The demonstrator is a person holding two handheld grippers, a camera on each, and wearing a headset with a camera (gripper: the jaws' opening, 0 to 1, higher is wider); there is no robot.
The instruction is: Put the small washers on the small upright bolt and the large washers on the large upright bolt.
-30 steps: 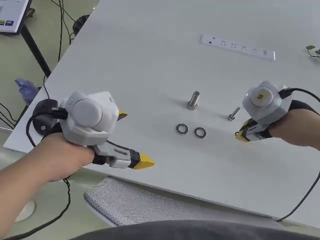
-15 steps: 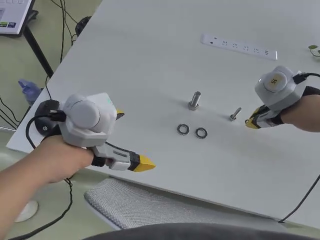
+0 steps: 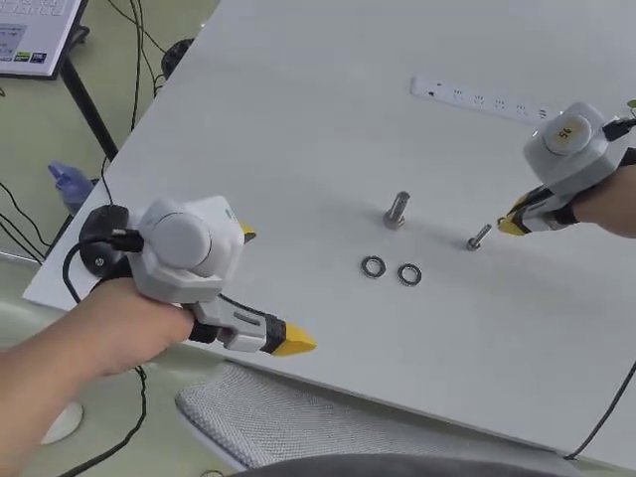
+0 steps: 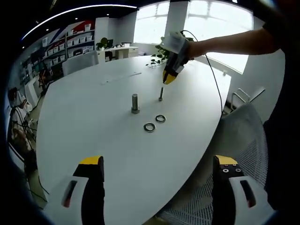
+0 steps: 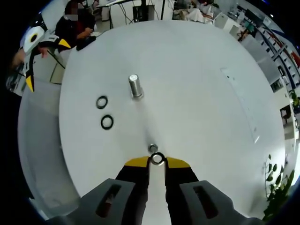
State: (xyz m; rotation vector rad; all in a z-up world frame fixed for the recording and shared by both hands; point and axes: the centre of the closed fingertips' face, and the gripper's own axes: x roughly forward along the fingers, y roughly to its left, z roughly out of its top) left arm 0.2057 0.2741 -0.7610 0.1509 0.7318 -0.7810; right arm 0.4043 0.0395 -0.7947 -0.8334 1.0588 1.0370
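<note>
Right tongs (image 5: 158, 161) clenched on small washer (image 5: 157, 159), just beside small bolt (image 5: 153, 148) tip. Next: centre hole over tip, release. Left tongs (image 4: 158, 161) released, idle. 2 large washers (image 3: 374, 266) untouched on table (image 3: 298, 149).

A large white oval table (image 3: 298, 129) is seen in an open office, lit by daylight from tall bright windows (image 4: 206, 23) beyond it. A long white power strip (image 3: 479, 97) is laid flat on the tabletop towards its far side. A grey mesh chair (image 3: 288, 412) is drawn up at the near edge. Black cables (image 3: 127, 45) are trailed over the pale green floor (image 3: 50, 129). Stocked shelves (image 4: 61, 44) are ranged along one wall.
</note>
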